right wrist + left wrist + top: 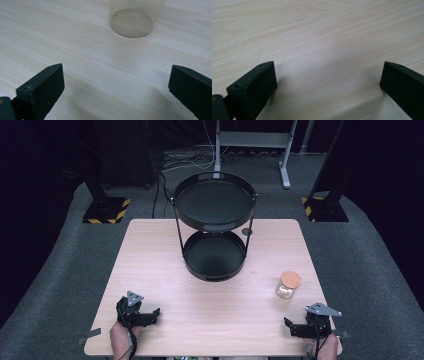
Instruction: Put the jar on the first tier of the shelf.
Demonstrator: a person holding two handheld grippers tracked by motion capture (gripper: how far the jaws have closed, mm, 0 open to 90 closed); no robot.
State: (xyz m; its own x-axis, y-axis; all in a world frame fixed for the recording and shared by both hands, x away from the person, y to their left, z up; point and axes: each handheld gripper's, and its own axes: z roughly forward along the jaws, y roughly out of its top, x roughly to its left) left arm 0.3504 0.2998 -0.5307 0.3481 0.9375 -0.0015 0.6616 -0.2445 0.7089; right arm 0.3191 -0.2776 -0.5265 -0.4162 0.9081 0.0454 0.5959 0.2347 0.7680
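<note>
Both tongs rest low over the desk (165,270), jaws spread wide and holding nothing — left tongs (150,316), right tongs (296,327). A cork-lidded glass jar (288,285) stands just ahead of the right tongs, untouched.

Jar (288,285) stands on table (150,270), right of two-tier tray stand (214,227).

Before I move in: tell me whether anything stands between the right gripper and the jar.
Nothing visible does. Bare table lies between the open right gripper and the jar standing ahead of it.
</note>
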